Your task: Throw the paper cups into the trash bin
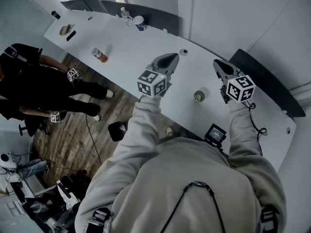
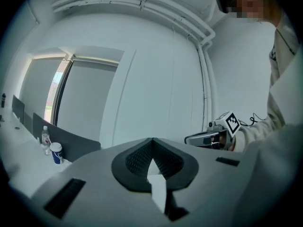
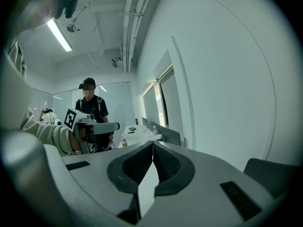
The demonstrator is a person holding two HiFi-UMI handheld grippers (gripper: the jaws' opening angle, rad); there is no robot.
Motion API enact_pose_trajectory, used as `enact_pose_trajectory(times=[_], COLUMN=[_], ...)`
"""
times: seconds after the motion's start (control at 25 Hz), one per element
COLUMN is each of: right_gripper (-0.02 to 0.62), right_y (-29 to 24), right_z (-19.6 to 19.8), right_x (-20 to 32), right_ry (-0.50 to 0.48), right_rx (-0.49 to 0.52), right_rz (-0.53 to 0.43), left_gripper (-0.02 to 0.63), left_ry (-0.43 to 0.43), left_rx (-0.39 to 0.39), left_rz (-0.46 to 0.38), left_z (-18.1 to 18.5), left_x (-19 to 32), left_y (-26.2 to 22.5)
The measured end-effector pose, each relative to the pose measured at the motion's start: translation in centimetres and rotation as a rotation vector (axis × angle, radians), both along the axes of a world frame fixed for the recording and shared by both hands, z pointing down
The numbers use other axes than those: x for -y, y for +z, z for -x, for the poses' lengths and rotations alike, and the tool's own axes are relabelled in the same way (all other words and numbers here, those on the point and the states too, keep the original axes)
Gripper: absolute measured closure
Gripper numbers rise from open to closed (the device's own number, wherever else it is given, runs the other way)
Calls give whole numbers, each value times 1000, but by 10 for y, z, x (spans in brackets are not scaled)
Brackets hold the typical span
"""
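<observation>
Well, both claws are pressed together with nothing between them. The left claw (image 1: pixel 172 58) and right claw (image 1: pixel 218 64) hang side by side over the white counter (image 1: pixel 121 47), apart from each other. A paper cup (image 1: pixel 198 96) stands on the counter between them, close to the near edge and touching neither. Bare counter surrounds it. A second cup (image 1: pixel 139 22) stands far off by the dark partition (image 1: pixel 155 14) on the back edge. A bottle (image 1: pixel 99 55) sits near the near edge, further left. A person (image 1: pixel 34 86) stands on the wood floor (image 1: pixel 73 140), well apart.
</observation>
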State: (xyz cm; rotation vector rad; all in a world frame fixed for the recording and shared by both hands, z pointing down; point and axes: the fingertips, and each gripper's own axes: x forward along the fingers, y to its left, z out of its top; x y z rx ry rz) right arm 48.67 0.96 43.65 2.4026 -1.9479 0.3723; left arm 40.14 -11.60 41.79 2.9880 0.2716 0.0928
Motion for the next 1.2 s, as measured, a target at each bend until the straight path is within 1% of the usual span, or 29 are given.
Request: enact_pose_trajectory(times=[0.16, 0.24, 0.36, 0.48, 0.64, 0.68, 0.76, 0.8, 0.88, 1.08, 1.2], right_gripper=[577, 576, 575, 575, 574, 564, 441, 428, 417, 416, 416], right_y=[26, 37, 53, 71, 98, 105, 119, 126, 143, 187, 211], right_z=[5, 6, 10, 14, 17, 18, 19, 19, 19, 25, 33], right_x=[-3, -2, -4, -8, -14, -15, -18, -20, -25, -33, -34], right_ry=[0, 4, 15, 15, 25, 27, 30, 35, 47, 44, 38], right_rx=[47, 58, 79, 101, 134, 141, 153, 161, 186, 246, 275], right_rz=[24, 36, 52, 76, 116, 125, 145, 157, 182, 242, 280], left_gripper=[604, 604, 604, 604, 604, 603, 604, 604, 604, 603, 604], left_ry=[11, 15, 20, 12, 18, 20, 19, 19, 17, 13, -5], left_rx=[33, 37, 70, 85, 109, 118, 137, 147, 165, 199, 227], left_rz=[44, 51, 52, 94, 110, 118, 134, 142, 160, 191, 233], left_z=[1, 1, 3, 5, 2, 2, 3, 3, 4, 6, 13], left_x=[-8, -10, -15, -19, -29, -31, -35, -37, -40, -44, -44], left_y=[24, 30, 50, 68, 88, 94, 107, 114, 127, 160, 188])
